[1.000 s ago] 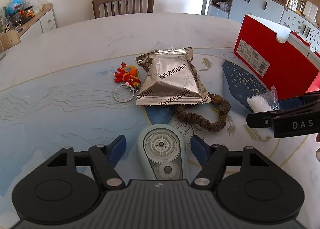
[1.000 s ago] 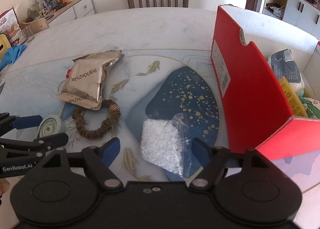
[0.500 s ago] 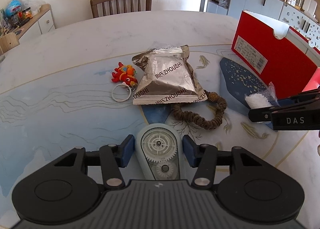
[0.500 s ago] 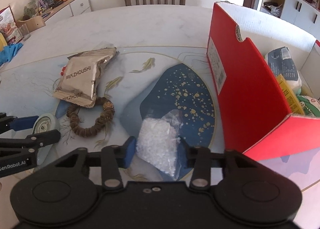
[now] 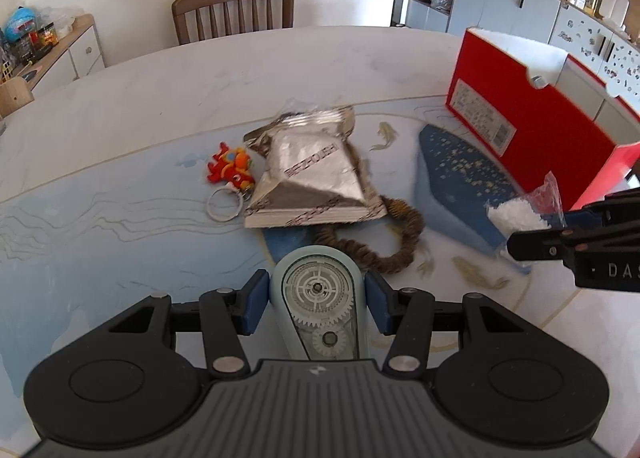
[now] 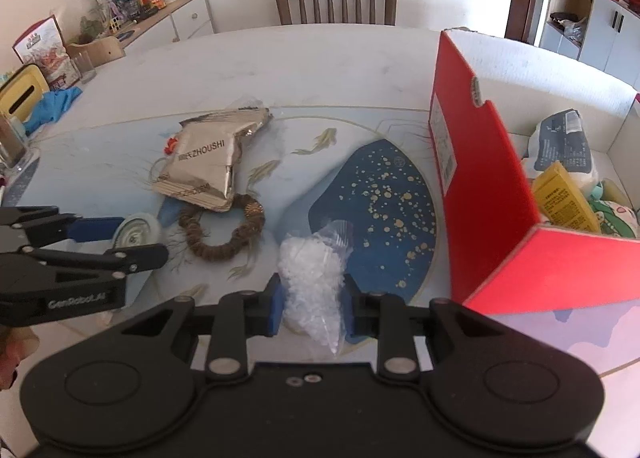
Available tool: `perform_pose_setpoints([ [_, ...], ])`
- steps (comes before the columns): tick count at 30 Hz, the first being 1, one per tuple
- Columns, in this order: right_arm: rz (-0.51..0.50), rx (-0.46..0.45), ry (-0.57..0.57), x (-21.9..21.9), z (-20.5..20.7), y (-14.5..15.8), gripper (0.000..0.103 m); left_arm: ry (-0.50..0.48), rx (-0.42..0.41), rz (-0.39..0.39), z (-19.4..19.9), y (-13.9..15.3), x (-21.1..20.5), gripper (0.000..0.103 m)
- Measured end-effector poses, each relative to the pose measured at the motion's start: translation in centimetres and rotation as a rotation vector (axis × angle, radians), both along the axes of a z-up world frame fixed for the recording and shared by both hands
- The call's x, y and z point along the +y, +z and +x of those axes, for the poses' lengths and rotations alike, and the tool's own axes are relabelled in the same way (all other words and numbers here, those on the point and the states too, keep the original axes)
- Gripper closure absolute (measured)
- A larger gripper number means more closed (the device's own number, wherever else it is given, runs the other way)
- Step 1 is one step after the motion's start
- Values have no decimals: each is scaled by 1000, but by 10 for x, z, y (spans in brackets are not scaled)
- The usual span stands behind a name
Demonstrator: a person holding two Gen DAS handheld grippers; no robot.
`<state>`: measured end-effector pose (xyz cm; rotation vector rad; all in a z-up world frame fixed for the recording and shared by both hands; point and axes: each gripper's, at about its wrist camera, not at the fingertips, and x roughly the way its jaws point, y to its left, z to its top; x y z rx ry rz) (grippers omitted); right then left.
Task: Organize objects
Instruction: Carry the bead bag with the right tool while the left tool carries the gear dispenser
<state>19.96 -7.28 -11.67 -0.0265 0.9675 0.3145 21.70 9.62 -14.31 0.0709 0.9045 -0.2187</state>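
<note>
With your right gripper point(image 6: 311, 308) closing on the clear plastic bag of white granules point(image 6: 314, 278) and your left gripper point(image 5: 316, 304) clamped on the pale blue correction-tape dispenser point(image 5: 318, 306), lift both clear of the marble-patterned table point(image 5: 160, 98) before swinging toward the open red cardboard box point(image 6: 492, 194).

The silver snack packet point(image 5: 316, 174) covers part of the brown bead bracelet point(image 5: 384, 242), and in the right wrist view it hides nearly all of the red keychain toy point(image 6: 171, 144). The tape dispenser point(image 5: 318, 310) runs under the left gripper's body, its near end unseen. The red box point(image 6: 480, 194) wall conceals much of its contents, and its print is too small to read.
</note>
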Motion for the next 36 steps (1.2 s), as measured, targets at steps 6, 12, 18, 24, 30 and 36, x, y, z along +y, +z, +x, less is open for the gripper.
perform_pose_setpoints([
  [6,30,-17,16,-14,-7,23,76,-43,-15,-15,-2,27,-17,52],
  [12,77,-52,22,-35,-12,50,76,-79,-46,-36,-2,60,-42,52],
  [18,126,-107,19,-61,-12,76,76,-104,-65,-53,-1,87,-69,52],
  [24,143,-150,-6,-92,-7,92,76,-121,-82,-58,6,107,-98,52],
  [30,133,-183,-61,-134,3,103,76,-150,-102,-66,17,121,-128,52],
  [36,116,-204,-115,-175,14,106,76,-195,-127,-54,27,131,-167,52],
])
